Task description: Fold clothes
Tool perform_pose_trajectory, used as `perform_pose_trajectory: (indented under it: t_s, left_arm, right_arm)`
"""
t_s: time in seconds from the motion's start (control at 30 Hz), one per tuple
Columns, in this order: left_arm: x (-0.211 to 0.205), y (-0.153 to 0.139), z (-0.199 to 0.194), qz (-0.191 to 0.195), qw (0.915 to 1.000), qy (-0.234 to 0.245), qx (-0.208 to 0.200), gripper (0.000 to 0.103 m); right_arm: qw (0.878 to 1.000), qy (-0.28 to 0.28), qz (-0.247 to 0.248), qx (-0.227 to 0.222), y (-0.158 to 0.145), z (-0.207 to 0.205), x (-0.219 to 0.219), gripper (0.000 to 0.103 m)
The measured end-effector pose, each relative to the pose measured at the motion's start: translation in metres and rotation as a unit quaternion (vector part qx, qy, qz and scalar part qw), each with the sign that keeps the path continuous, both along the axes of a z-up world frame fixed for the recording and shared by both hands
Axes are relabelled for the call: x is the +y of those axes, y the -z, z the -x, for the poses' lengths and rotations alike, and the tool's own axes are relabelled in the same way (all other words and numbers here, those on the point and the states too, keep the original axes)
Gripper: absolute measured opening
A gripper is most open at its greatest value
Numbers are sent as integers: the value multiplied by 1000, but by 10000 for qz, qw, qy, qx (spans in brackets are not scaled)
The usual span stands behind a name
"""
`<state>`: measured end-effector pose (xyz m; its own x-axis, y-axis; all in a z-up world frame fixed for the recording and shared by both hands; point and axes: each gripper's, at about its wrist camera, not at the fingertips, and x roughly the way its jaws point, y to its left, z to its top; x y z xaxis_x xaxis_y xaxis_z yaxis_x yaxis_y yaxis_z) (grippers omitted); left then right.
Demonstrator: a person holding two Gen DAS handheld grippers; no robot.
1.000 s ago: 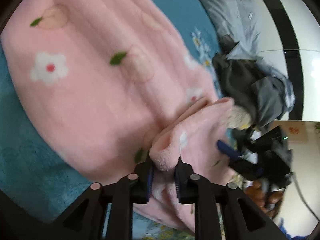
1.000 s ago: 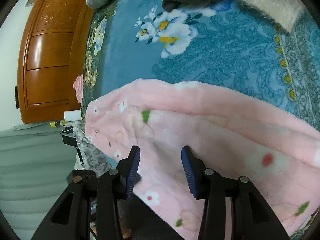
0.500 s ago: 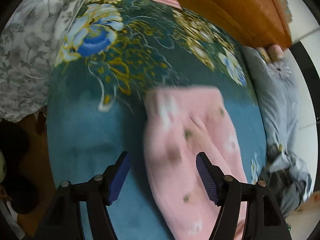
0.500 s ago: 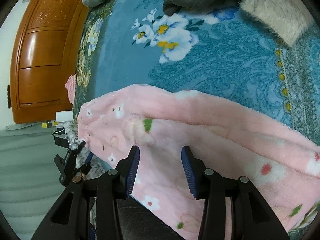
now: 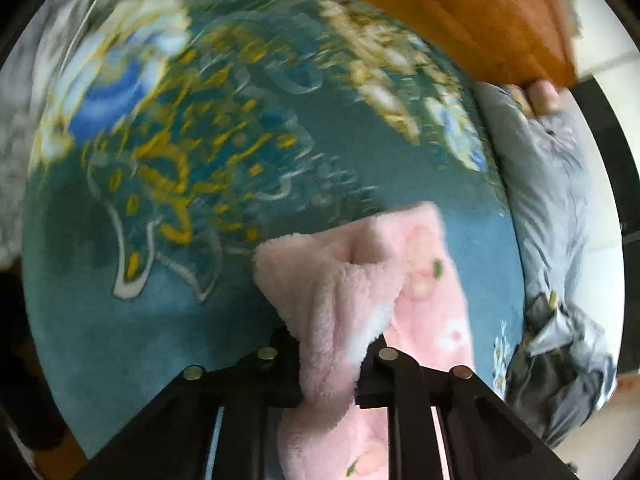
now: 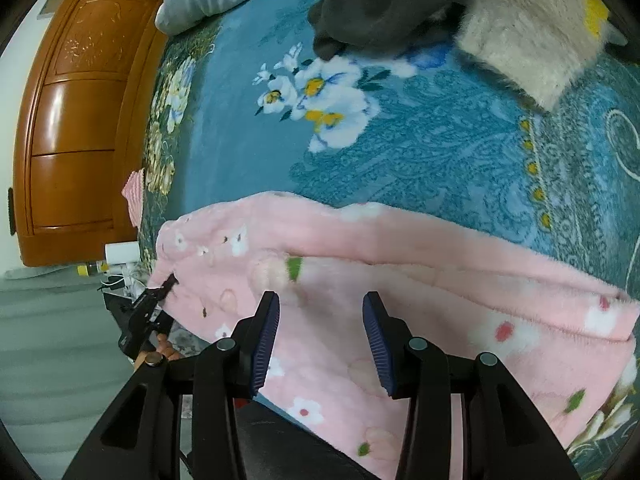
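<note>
A pink fleece garment (image 5: 424,304) with flower and peach prints lies on the teal floral bedspread (image 5: 192,288). My left gripper (image 5: 334,364) is shut on a bunched end of it, and the fleece bulges up between the jaws. In the right wrist view the same garment (image 6: 440,288) stretches across the bed in a long folded band. My right gripper (image 6: 322,344) hovers open just over its near half with nothing between the fingers. The left gripper (image 6: 168,284) shows small at the garment's left end, with fingers of a hand below it.
A wooden headboard (image 6: 80,120) stands at the left. Dark grey clothes (image 6: 368,4) and a cream fluffy item (image 6: 520,40) lie at the bed's far side. A grey pillow (image 5: 552,208) runs along the bed's edge. A small pink striped cloth (image 6: 134,196) sits by the headboard.
The left gripper let go of the fleece, swung to the garment's other end while open, and has now shut on that end. The right gripper stayed open and barely moved.
</note>
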<state>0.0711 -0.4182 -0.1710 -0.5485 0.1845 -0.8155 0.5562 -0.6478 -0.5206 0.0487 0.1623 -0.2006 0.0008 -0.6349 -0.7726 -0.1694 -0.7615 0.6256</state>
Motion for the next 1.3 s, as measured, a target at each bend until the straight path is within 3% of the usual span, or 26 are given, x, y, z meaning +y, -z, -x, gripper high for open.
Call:
perform_pose_trajectory:
  t_s: [0.1, 0.17, 0.27, 0.4, 0.57, 0.73, 0.87, 0.93, 1.03, 1.1, 1.23, 1.3]
  left_arm:
    - [27, -52, 4, 430, 9955, 573, 627, 16]
    - [55, -93, 6, 780, 9849, 1069, 1115, 16]
    - [115, -155, 2, 1312, 9534, 1984, 1854, 16]
    - [214, -209, -12, 1800, 8936, 3212, 2567, 16]
    - [322, -203, -41, 1923, 8333, 4462, 2637, 16]
    - [400, -152, -76, 1377, 8157, 5261, 1975, 16]
    - [440, -117, -107, 1399, 7936, 5763, 1358, 17]
    - [451, -101, -112, 1366, 7930, 5850, 1018, 19]
    - [451, -91, -110, 944, 8039, 5832, 684, 34]
    - [448, -89, -109, 626, 8116, 5782, 564, 58]
    - [430, -100, -118, 402, 8239, 5611, 687, 62]
    - [414, -102, -119, 283, 8360, 5441, 646, 63]
  right_arm:
    - [9999, -20, -66, 92, -4, -1, -1, 45]
    - [9999, 25, -62, 98, -5, -1, -1, 45]
    - [9997, 146, -58, 160, -8, -3, 5, 45]
    - [9987, 331, -119, 374, -21, -6, 24, 45]
    - [9958, 696, -239, 542, -36, -18, 69, 45]
    - [9940, 909, -336, 511, -41, -46, 116, 45]
    - [9932, 983, -391, 496, -42, -68, 141, 45]
    - [9930, 1036, -298, 482, -41, -75, 147, 45]
    - [9930, 1060, -115, 500, -42, -82, 148, 46]
    - [9940, 950, 35, 532, -43, -84, 141, 47]
    - [9956, 617, 456, 542, -44, -85, 119, 55]
    - [9960, 494, 570, 473, -39, -84, 106, 56]
